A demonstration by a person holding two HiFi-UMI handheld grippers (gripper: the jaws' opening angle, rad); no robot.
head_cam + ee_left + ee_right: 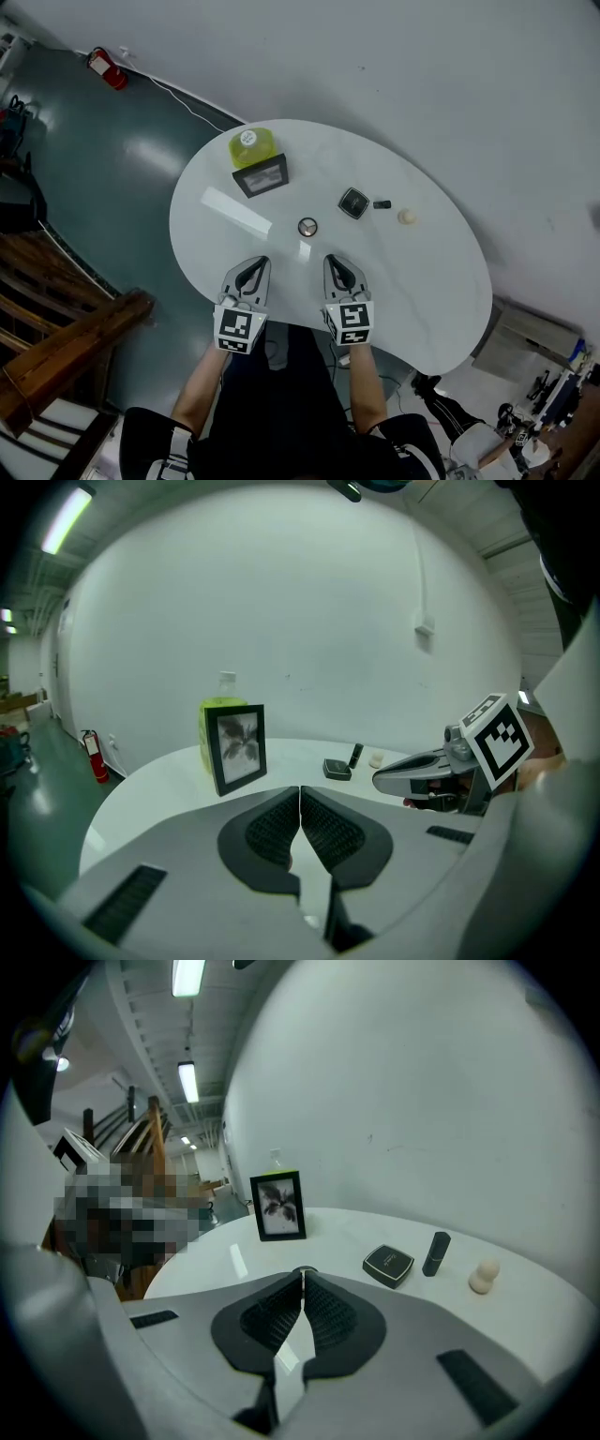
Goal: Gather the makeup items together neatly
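On the round white table lie a black square compact, a short black lipstick, a beige makeup sponge and a small round metal-rimmed case. My left gripper and right gripper hover side by side over the table's near edge, both shut and empty. The left gripper view shows its closed jaws, with the compact, lipstick and sponge beyond. Past the right gripper are the compact, lipstick and sponge.
A black picture frame stands at the table's far left with a green lidded container behind it. The frame also shows in the left gripper view. A red fire extinguisher sits by the wall, and wooden furniture stands left of the table.
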